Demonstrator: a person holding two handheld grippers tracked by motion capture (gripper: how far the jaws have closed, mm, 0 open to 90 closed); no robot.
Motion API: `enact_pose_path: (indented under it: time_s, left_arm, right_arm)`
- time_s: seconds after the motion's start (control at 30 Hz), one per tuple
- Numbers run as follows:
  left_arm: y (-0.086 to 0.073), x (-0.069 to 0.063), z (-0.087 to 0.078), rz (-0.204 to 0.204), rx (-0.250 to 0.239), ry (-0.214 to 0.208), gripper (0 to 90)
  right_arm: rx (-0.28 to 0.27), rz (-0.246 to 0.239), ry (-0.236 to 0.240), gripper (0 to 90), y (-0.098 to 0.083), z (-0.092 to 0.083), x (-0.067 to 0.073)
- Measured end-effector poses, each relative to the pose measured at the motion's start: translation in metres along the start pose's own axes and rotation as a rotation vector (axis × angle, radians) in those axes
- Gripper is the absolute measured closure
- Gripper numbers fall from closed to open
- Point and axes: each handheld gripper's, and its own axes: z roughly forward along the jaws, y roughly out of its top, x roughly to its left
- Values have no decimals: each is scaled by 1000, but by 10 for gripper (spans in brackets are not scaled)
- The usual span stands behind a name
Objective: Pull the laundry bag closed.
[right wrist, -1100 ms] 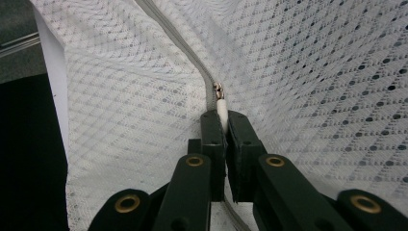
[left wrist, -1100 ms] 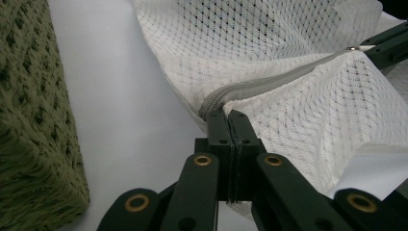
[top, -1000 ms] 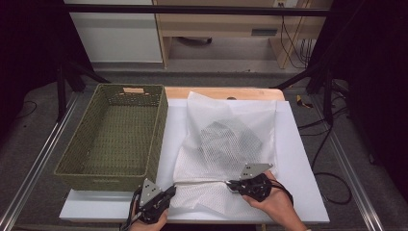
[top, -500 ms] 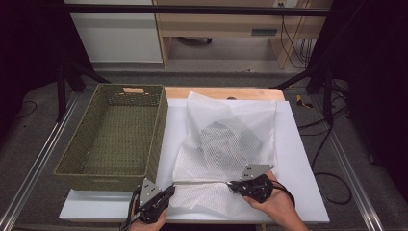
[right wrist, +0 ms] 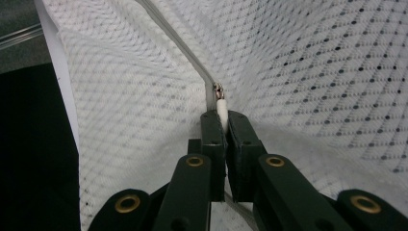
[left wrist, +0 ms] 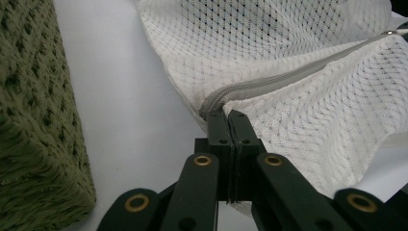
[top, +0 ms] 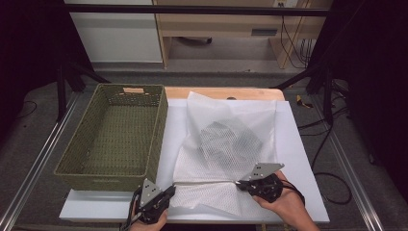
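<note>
A: Left gripper view: our left gripper [left wrist: 230,120] has its jaws pinched tight on the zipper's end of the mesh laundry bag [left wrist: 308,72].

B: Our right gripper [right wrist: 224,120] is clamped on the white zipper pull [right wrist: 222,108].

A: We see the bag flat on the white table [top: 298,144], the green basket [top: 115,139] at its nine o'clock.

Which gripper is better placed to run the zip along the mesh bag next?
Right. The right gripper is shut on the zip pull, so it can likely slide it. The left gripper pinches the zip's end on the mesh bag, anchoring it.
</note>
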Motion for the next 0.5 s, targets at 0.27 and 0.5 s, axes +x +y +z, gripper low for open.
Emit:
enact_pose_path:
  time_s: [0.27, 0.5]
  left_arm:
    - [0, -1, 1, 4, 1, -1, 898]
    - [0, -1, 0, 4, 1, -2, 898]
  right_arm:
    - [8, 9, -5, 870, -4, -12, -6]
    - [25, 11, -15, 870, -7, -19, -10]
